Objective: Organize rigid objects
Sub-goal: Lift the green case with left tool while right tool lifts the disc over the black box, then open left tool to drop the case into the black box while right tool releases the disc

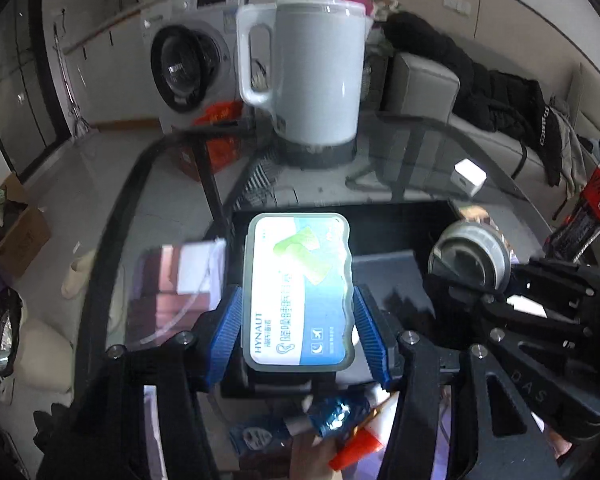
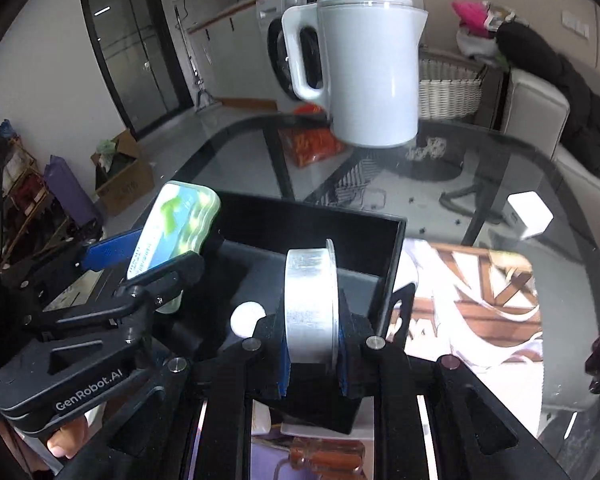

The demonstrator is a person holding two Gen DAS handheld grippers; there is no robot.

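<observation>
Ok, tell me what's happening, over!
Left gripper shut on earplug case. Right gripper shut on metal tin. Both above black bin. Nothing in the way.

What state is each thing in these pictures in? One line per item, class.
Earplug case: lid shut, clamped in left claw above the black tray.
Metal tin: on edge, clamped in right claw over the tray.
Black tray: open-topped, a white disc inside.
Kettle: upright, lid on.
White adapter: lying on the glass table.

Glass table (image 2: 500,168): kettle (image 2: 372,72), black tray (image 2: 396,248).
</observation>
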